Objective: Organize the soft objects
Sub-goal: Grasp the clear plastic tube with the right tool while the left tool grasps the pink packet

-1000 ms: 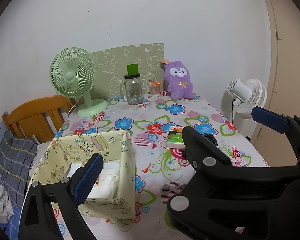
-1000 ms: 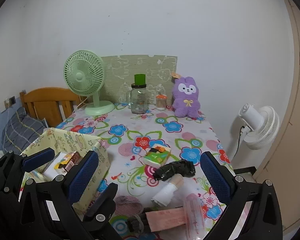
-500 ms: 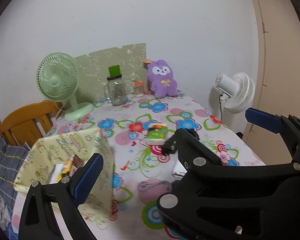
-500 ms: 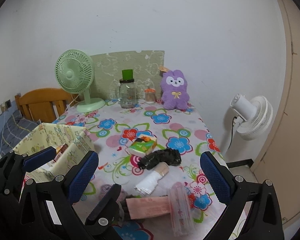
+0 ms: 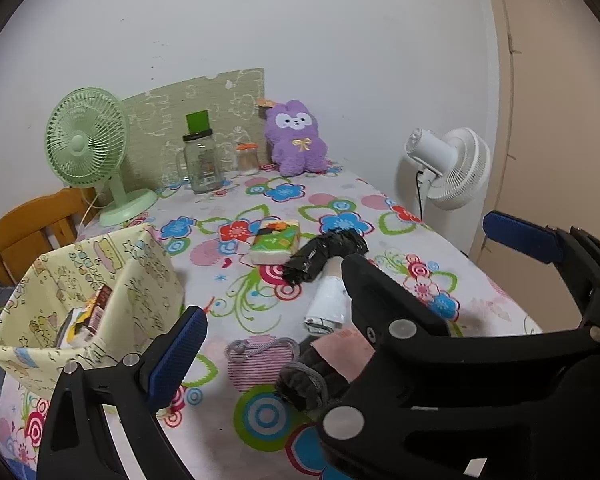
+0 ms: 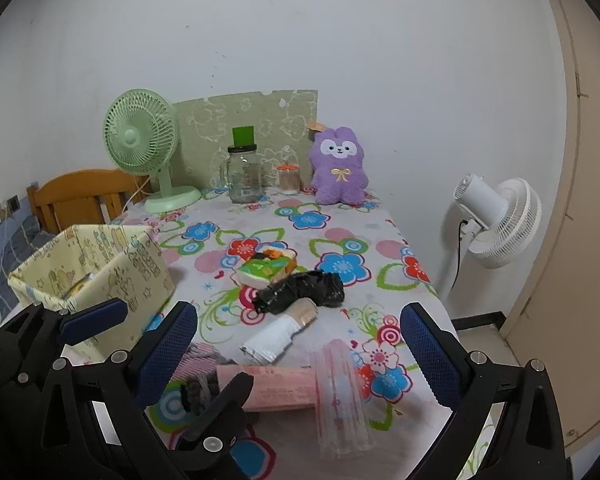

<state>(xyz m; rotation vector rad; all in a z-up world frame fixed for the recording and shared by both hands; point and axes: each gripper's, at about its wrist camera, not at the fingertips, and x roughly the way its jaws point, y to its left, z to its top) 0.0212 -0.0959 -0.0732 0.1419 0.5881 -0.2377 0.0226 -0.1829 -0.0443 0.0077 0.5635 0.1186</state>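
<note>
Soft objects mostly left on desk, few in yellow bin. Both claws, left and right, wide open, holding nothing.

A table with a flowered cloth carries a yellow fabric box at the left, a tissue pack, a black bundle, a white roll, a pink pouch, and at the back a green fan, a jar and a purple plush.
</note>
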